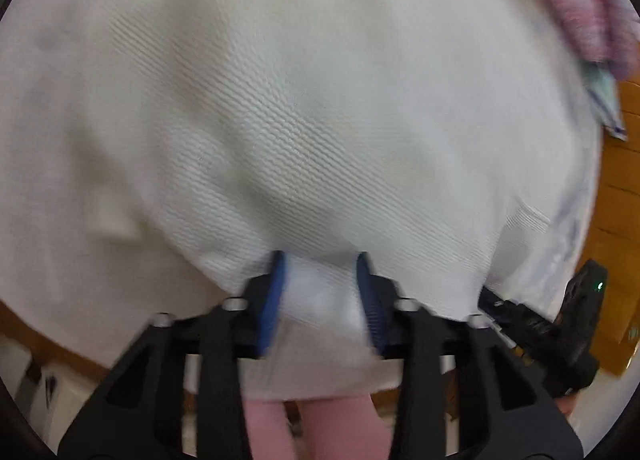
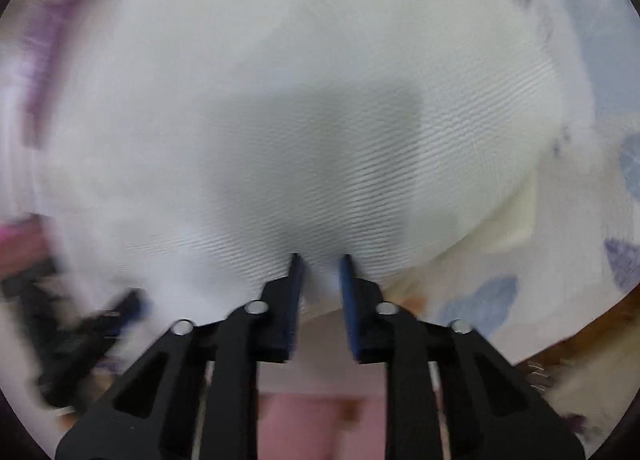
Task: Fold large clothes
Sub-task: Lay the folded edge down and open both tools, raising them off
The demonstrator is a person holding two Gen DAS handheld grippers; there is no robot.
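Observation:
A large white textured garment fills both wrist views, blurred by motion. My left gripper has a fold of its near edge between its blue pads and is shut on it. My right gripper is shut on the same white garment, with its edge bunched between the blue pads. The right gripper also shows at the lower right of the left wrist view, and the left gripper shows as a dark blur at the lower left of the right wrist view.
A pink and purple cloth lies at the far right. A white sheet with blue leaf prints lies under the garment. A wooden floor shows at the right. Pink-clad legs are below the grippers.

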